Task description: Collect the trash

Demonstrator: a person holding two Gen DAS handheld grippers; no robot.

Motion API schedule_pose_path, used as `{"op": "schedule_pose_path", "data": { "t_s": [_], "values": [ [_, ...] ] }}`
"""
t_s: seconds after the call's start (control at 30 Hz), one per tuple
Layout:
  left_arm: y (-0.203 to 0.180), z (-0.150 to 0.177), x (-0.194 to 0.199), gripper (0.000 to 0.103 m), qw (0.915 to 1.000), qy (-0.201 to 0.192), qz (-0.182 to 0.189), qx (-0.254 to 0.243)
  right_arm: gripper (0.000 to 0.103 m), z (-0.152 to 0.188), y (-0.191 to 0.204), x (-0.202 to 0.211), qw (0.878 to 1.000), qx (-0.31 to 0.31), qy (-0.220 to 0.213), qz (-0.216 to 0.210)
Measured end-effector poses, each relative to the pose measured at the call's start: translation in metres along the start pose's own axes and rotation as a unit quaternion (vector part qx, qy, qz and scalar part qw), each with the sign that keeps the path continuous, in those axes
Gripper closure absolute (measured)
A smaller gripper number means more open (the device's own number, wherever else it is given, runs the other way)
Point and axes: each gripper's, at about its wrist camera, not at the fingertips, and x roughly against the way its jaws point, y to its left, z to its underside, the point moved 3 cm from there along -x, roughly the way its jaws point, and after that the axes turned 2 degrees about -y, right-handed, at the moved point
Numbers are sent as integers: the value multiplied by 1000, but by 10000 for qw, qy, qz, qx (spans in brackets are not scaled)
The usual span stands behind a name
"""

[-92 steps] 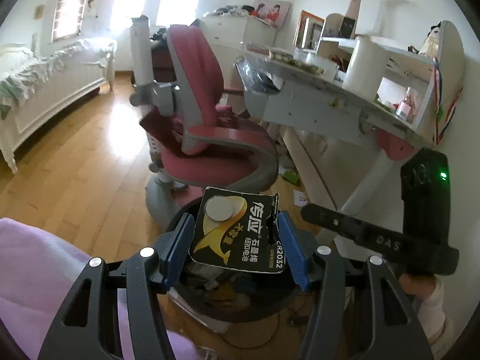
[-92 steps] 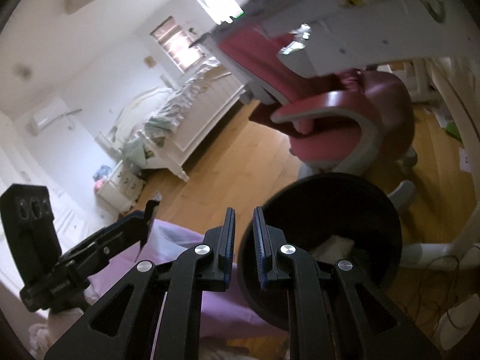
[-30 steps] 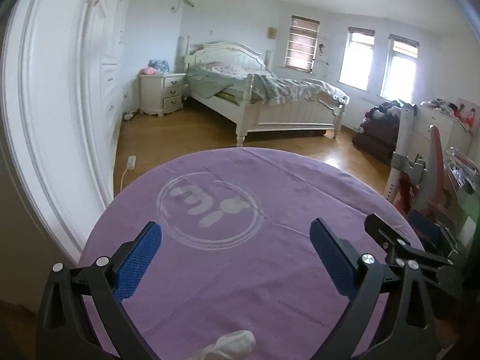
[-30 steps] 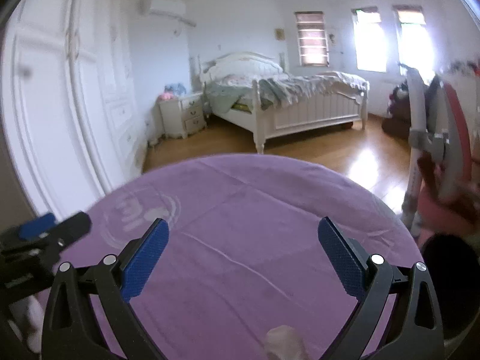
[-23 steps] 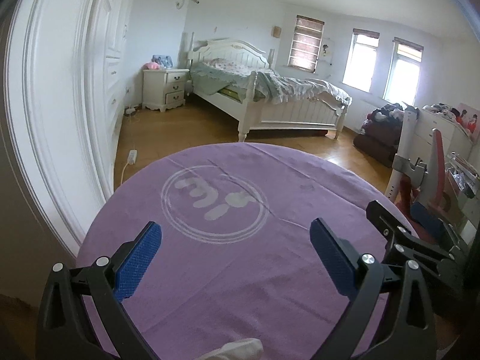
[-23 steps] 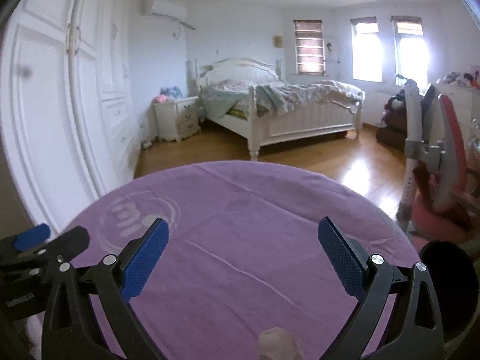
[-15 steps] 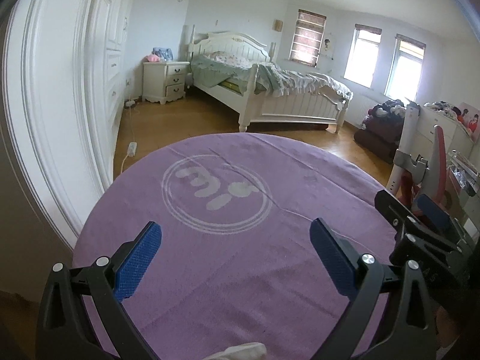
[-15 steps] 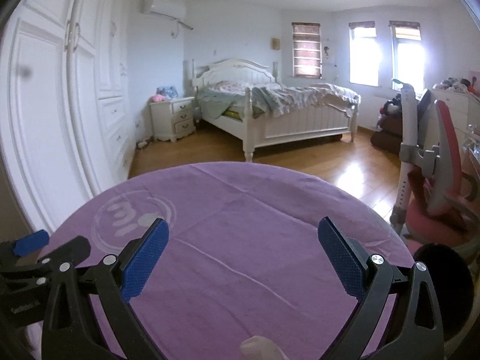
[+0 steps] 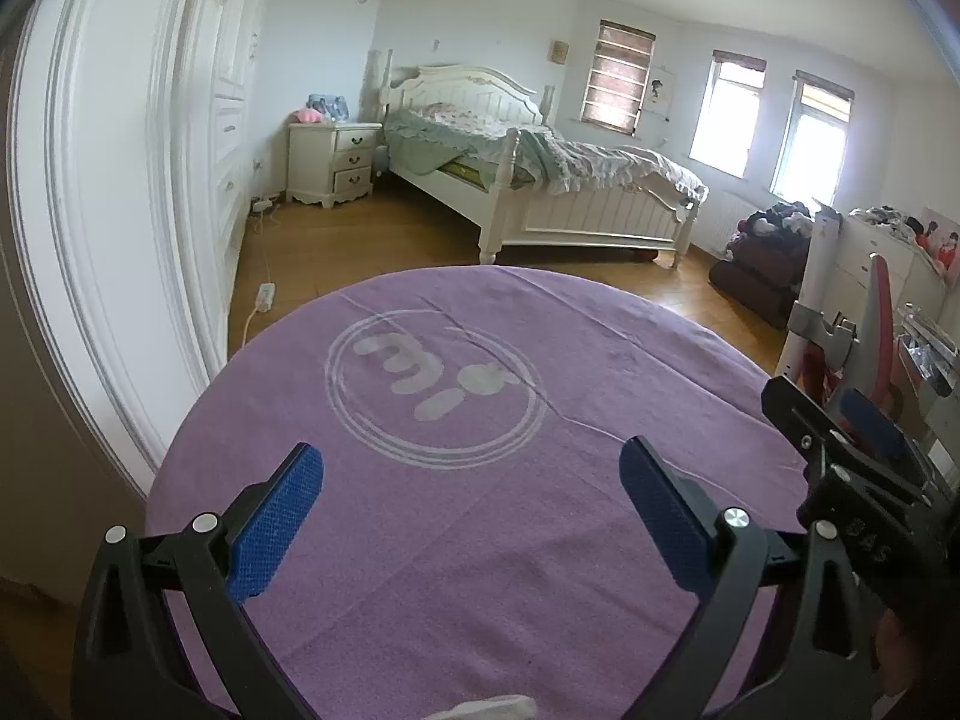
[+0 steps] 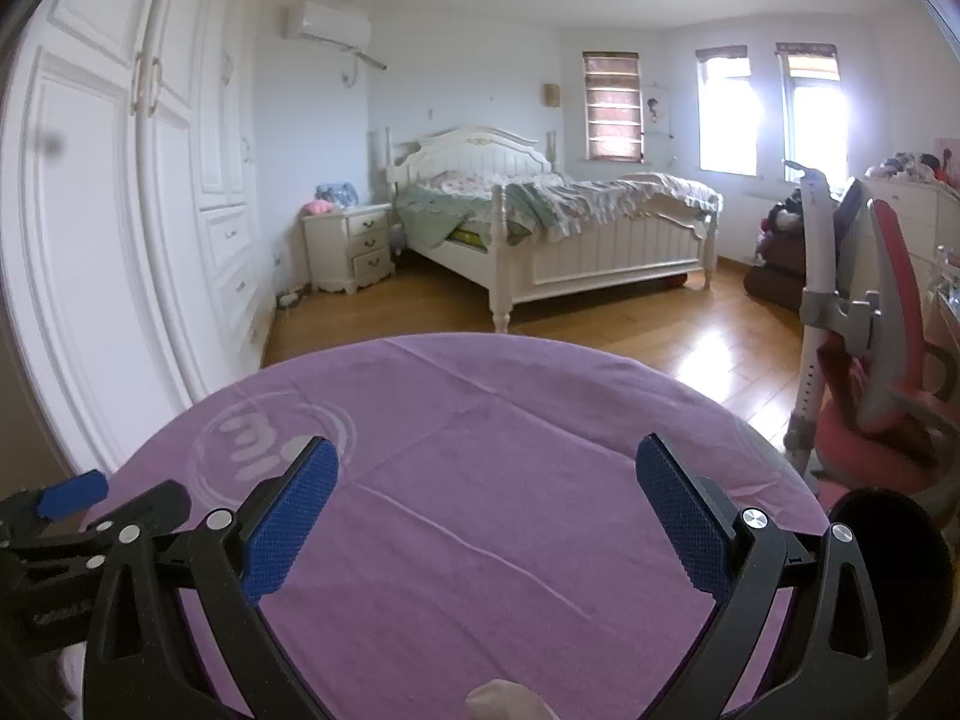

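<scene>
Both wide open and empty: left hand-held gripper [image 9: 471, 516] and right hand-held gripper [image 10: 487, 513] hover over the purple table [image 9: 480, 540]. White tissue [image 9: 489, 708] at its near edge; black bin [image 10: 888, 546] beside the table, right.

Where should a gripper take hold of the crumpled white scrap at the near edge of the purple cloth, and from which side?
Grip the white scrap across its raised crumpled middle, coming from above. It lies low on the purple cloth, and only its top shows, so this is a guess.
</scene>
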Motion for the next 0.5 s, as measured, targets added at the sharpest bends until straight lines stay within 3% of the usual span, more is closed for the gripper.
{"op": "schedule_pose_path", "data": {
  "t_s": [0.5],
  "values": [
    [-1,1,-4,5,9999,66,-107,-47,5,-1,-8,1,9995,-280,-9,-147]
  ]
}}
